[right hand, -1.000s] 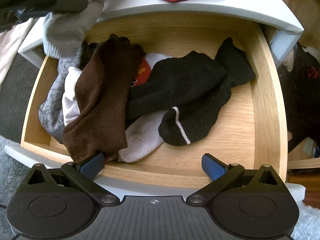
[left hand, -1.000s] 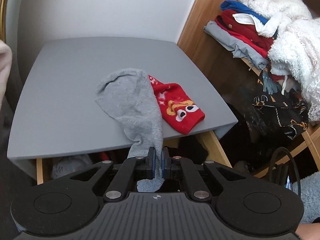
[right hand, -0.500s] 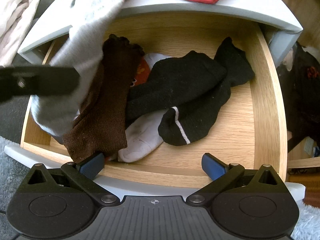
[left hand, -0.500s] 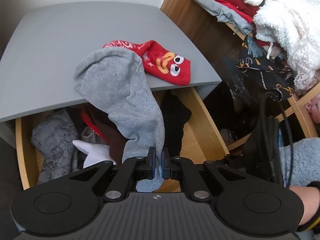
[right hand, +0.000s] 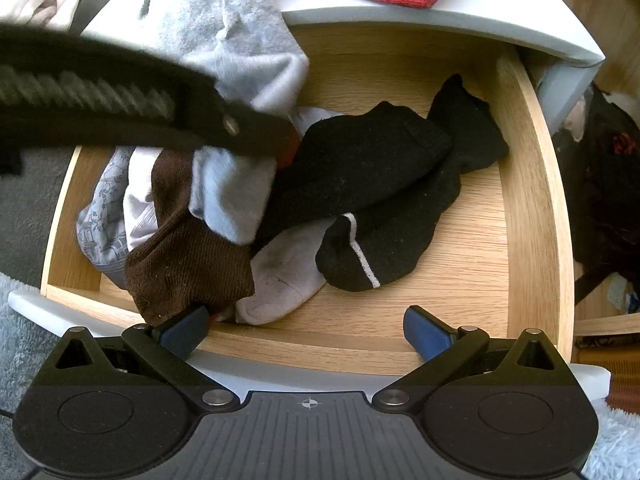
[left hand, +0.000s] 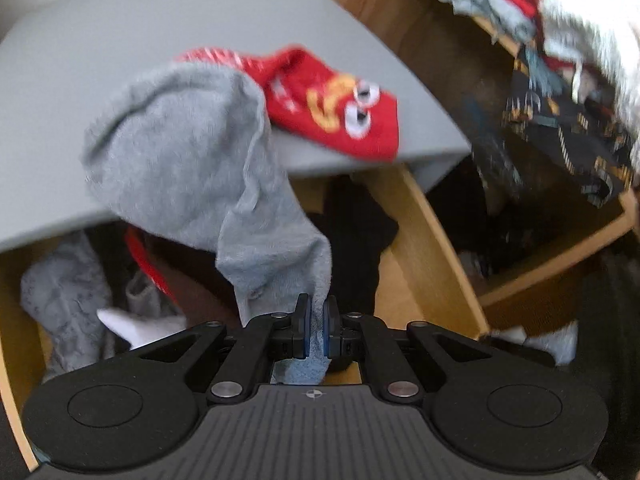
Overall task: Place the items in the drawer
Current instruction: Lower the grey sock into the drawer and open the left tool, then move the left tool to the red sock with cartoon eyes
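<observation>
left claw (left hand: 316, 326): clamped on one end of the grey sock (left hand: 192, 160), its blue pads pinching a thin fold of the knit.
grey sock: from the claw it rises up and away, with the far end draped on the front edge of the grey counter (left hand: 80, 92) while the middle hangs over the open drawer (right hand: 532, 184).
how it handles: light, soft and floppy by the look of it; it likely sags and folds wherever it is let go, and the fuzzy knit may drag on the counter edge or catch on the socks below.
where to hold: the pinch at the end looks sound; a hold nearer the middle would probably leave less cloth trailing on the counter.
below the claw: a brown sock (right hand: 188, 264), a black sock with a white stripe (right hand: 372, 208) and a pale sock (right hand: 280, 276) lie heaped in the drawer.
beyond the claw: a red cartoon sock (left hand: 336, 108) lies on the counter, just beside the grey one, not yet put away.
right claw (right hand: 306, 330): jaws wide apart, holding nothing, poised over the drawer's near rim.
hard to make out: the left view is smeared; in the right view the left tool's dark body crosses the drawer's left part and hides what lies under it, and the red sock is cut off at the top edge.
cannot tell: whether the sock's hanging part already touches the heap.
</observation>
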Demonstrator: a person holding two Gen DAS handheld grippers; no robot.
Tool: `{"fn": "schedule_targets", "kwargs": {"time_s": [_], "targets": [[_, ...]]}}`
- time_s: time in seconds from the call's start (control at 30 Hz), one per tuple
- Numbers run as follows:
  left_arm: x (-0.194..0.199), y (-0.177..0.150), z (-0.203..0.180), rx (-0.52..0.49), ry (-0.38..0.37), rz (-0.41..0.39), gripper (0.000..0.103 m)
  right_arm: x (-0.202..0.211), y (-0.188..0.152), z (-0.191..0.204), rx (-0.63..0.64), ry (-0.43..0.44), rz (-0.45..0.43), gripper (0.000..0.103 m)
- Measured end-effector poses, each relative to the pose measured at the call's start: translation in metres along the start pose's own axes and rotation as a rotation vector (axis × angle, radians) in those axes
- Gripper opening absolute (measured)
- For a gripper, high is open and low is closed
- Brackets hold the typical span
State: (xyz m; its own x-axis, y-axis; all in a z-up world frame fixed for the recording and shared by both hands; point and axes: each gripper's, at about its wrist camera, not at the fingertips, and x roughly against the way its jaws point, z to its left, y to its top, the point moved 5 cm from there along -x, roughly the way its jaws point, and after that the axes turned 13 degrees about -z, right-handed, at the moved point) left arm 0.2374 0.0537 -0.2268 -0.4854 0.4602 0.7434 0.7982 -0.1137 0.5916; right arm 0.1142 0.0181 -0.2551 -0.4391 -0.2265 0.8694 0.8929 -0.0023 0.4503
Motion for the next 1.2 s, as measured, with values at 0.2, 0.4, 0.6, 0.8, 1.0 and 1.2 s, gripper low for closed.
{"fn": "schedule_targets", "kwargs": {"time_s": [0.2, 0.4, 0.6, 0.8, 1.0, 1.2], "targets": [[-0.004, -0.022, 0.006, 0.048, -0.008, 0.041, 0.007, 0.0, 0.0, 0.001, 0.001, 0.0, 0.0, 0.102], [0.013, -0.021, 0.01, 0.055, -0.019, 0.008, 0.013, 0.0, 0.0, 0.001, 0.001, 0.0, 0.0, 0.102], [0.051, 0.01, 0.022, 0.046, 0.013, -0.149, 0.021, 0.0, -0.001, 0.001, 0.001, 0.0, -0.001, 0.102], [0.075, 0.041, 0.035, 0.08, 0.068, -0.279, 0.021, 0.0, -0.001, 0.001, 0.001, 0.0, 0.0, 0.103], [0.056, 0.04, 0.026, 0.05, 0.038, -0.232, 0.02, 0.0, -0.001, 0.001, 0.001, 0.0, -0.001, 0.103], [0.028, 0.03, 0.03, 0.044, 0.063, -0.2, 0.02, 0.001, -0.001, 0.0, -0.002, 0.001, -0.005, 0.103]]}}
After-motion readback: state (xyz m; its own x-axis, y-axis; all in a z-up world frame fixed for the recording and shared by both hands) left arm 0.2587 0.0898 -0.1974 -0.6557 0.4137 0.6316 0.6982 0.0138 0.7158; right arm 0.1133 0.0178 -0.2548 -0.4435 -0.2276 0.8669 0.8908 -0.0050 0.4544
